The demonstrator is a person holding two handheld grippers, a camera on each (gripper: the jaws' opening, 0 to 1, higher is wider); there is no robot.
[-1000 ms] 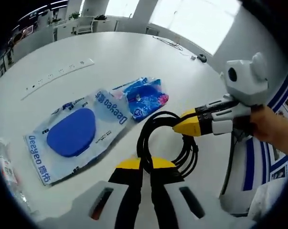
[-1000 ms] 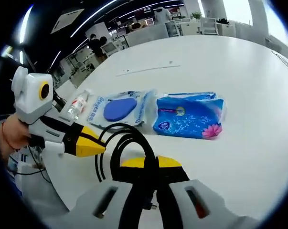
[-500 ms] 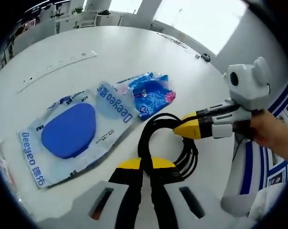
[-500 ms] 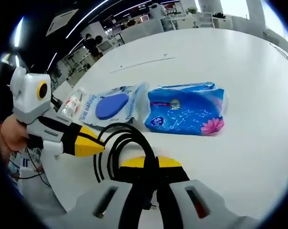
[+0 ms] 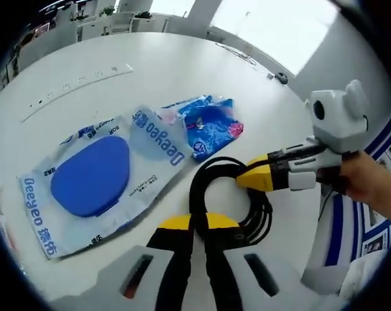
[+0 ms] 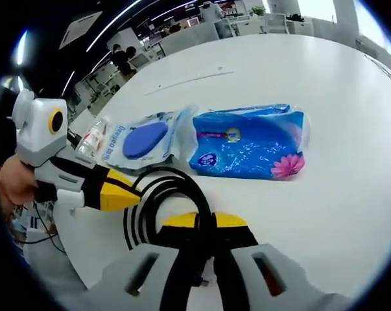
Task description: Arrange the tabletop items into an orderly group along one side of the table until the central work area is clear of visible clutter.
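A coiled black cable (image 5: 194, 192) lies on the white table (image 5: 182, 71) between both grippers. My left gripper (image 5: 198, 222) is shut on the near side of the coil, and in the right gripper view it comes in from the left (image 6: 129, 192). The right gripper (image 6: 205, 220) is shut on the same cable (image 6: 172, 174), and in the left gripper view it enters from the right (image 5: 247, 176), held by a hand. Just beyond the coil lie a wet-wipes pack with a blue lid (image 5: 94, 176) (image 6: 143, 138) and a blue tissue pack (image 5: 211, 124) (image 6: 250, 149), side by side.
A small clear bottle (image 6: 91, 138) lies left of the wipes pack. A long white power strip (image 5: 78, 84) (image 6: 189, 79) stretches across the table further out. A dark mouse (image 5: 283, 78) sits near the far edge. Office desks and people stand in the background.
Both views have shifted slightly toward the two packs, which now look a little larger. Both grippers keep their hold on the cable coil.
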